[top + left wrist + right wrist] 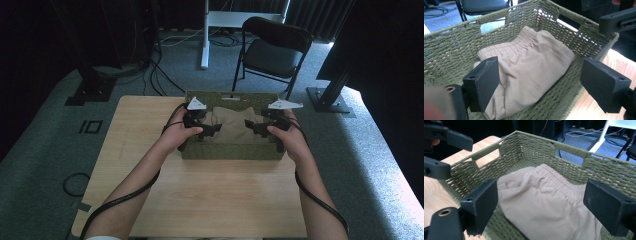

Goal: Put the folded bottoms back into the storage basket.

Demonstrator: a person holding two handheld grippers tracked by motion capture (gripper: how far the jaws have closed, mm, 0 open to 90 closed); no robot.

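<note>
Surface (210,200): light wood, carrying one basket near its far edge.
Basket (230,151): green woven, rectangular, with handle slots in its walls.
Shorts (534,62): beige, folded, elastic waistband visible – lying flat on the basket's bottom.
Left tongs (539,86): jaws wide apart, holding nothing, above the basket's left end.
Right tongs (544,206): jaws also wide, empty – above the basket's right end.

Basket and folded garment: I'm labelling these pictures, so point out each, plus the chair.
basket (454,42), left gripper view, woven far wall
folded garment (549,205), right gripper view, middle of the cloth
chair (272,56), high view, seat
</note>
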